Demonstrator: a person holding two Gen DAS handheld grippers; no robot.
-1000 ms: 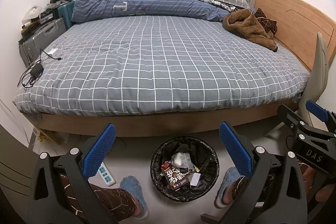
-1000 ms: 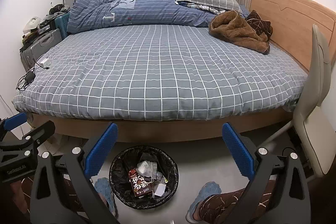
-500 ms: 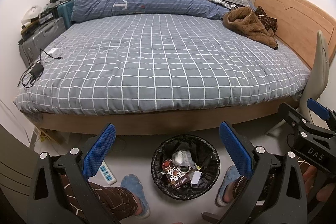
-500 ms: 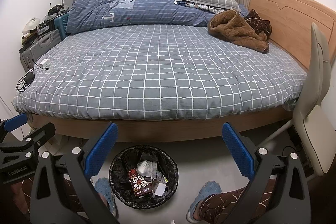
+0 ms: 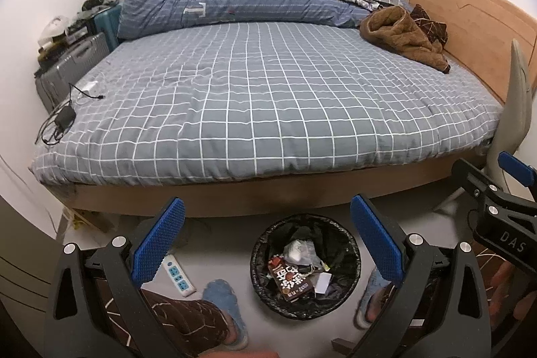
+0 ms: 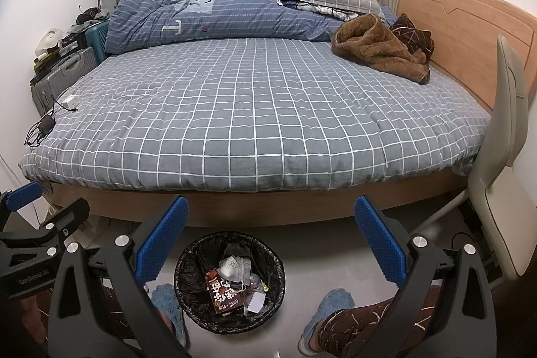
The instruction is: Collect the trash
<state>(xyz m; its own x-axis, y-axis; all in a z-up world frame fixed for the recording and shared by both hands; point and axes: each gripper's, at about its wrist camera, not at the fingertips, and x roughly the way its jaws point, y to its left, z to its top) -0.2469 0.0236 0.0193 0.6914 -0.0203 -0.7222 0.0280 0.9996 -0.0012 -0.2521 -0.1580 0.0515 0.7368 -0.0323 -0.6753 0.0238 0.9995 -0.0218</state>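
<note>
- Left wrist view: your left hand-held gripper (image 5: 266,240) is spread wide with nothing between its blue pads (image 5: 157,242).
- Below it on the floor (image 5: 228,244) stands a round bin (image 5: 349,260) with a black liner, just in front of the bed (image 5: 268,109).
- Inside the bin lie a dark red snack packet (image 5: 290,278), crumpled grey-white wrapping (image 5: 298,252) and a small white card (image 5: 323,282).
- Your feet in blue slippers (image 5: 221,297) stand on either side of the bin; a white power strip (image 5: 178,274) lies to its left.
- Your right hand-held gripper (image 5: 503,190) shows at the right edge, empty.
- Right wrist view: your right hand-held gripper (image 6: 272,240) is also wide open and holds nothing.
- The bin (image 6: 188,267) sits low and left of centre between the fingers, with the same snack packet (image 6: 223,291), wrapping (image 6: 235,265) and white card (image 6: 256,301) inside.
- A beige chair (image 6: 503,156) stands at the right, next to the bed (image 6: 255,116).
- On the bed's left edge lie chargers and cables (image 6: 50,119); a brown garment (image 6: 382,49) lies near the headboard.
</note>
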